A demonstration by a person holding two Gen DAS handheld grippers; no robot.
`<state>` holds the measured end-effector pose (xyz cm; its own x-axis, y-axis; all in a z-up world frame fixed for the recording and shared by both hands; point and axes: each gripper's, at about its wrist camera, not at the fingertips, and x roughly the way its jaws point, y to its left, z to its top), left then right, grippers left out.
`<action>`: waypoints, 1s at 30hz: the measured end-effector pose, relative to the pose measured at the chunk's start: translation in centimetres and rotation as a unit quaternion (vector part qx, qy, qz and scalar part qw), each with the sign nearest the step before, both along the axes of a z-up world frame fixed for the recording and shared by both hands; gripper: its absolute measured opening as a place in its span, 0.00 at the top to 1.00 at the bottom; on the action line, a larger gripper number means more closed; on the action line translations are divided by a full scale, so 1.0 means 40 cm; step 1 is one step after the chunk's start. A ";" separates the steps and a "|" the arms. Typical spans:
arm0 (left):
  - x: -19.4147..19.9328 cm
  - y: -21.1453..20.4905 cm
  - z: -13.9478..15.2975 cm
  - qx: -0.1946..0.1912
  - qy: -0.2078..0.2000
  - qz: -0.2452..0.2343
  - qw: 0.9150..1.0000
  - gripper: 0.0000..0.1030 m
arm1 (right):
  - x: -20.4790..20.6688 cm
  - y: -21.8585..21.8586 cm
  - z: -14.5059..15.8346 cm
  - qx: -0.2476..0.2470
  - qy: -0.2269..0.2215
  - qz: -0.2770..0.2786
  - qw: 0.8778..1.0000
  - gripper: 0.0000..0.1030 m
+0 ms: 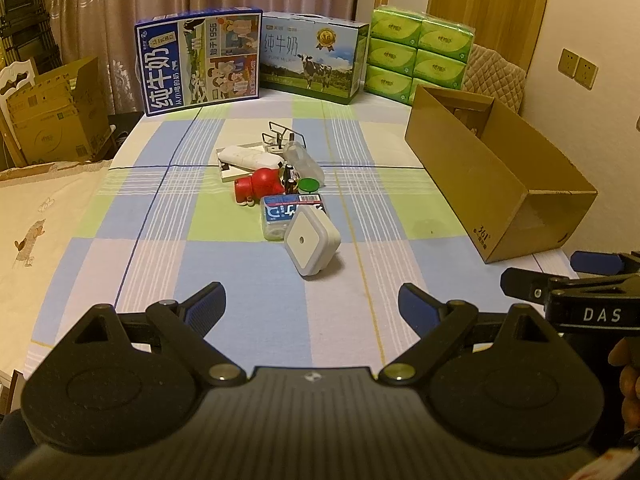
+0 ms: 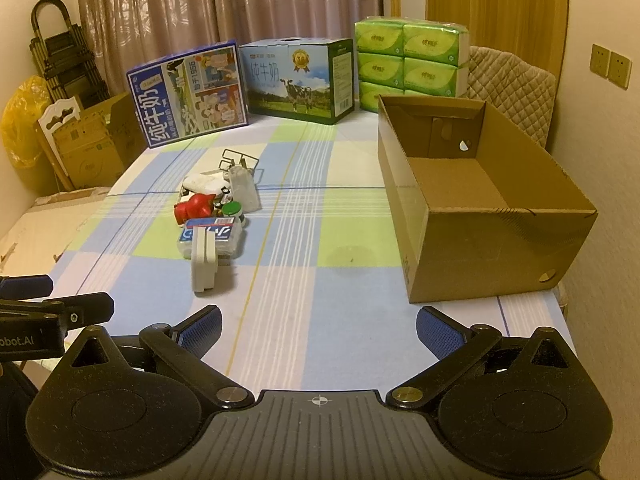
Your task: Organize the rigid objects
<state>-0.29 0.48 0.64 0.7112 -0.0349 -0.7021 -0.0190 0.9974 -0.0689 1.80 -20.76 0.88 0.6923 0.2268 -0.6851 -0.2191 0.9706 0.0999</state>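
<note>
Clutter sits heaped mid-table on the checked cloth [image 1: 240, 280], well ahead of both my tongs. Nearest me is a white square plug [image 1: 312, 242], tilted on its edge and leaning against a clear blue-labelled case [image 1: 286, 212]. Behind those lie a red toy [image 1: 260, 186], a green cap [image 1: 310, 185], a clear bottle [image 1: 302, 160] on its side, a white remote [image 1: 250, 157] across a flat white box, and a wire rack [image 1: 282, 136] at the back — all touching or overlapping.

My left gripper [image 1: 312, 300] hangs low over the cloth, fingers spread wide, nothing between them. My right gripper [image 2: 319, 326] is the same — spread wide and empty — and sits just beside the left one.

An open carton [image 2: 480, 216] stands on the table's right side, apart from the heap; from the right wrist I can see its bare floor. Two milk boxes [image 1: 200, 60] and a stack of green tissue packs [image 1: 416, 54] line the far edge.
</note>
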 end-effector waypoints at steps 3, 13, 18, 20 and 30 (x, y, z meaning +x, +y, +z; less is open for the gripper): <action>0.000 0.000 0.000 -0.001 0.001 0.000 1.000 0.12 | 0.001 0.000 0.000 0.000 0.001 0.000 1.000 0.02; 0.001 0.001 -0.004 0.000 0.003 -0.001 1.000 0.12 | 0.002 0.000 -0.006 0.007 0.002 -0.004 1.000 0.02; 0.004 0.006 -0.013 -0.001 0.006 -0.001 1.000 0.12 | 0.005 0.005 -0.016 0.012 0.005 -0.003 1.000 0.02; 0.006 0.008 -0.016 -0.001 0.007 -0.002 1.000 0.12 | 0.010 0.004 -0.017 0.016 0.007 -0.003 1.000 0.02; 0.014 0.015 -0.024 -0.002 0.009 -0.005 1.000 0.12 | 0.022 0.010 -0.025 0.016 0.011 -0.002 1.000 0.02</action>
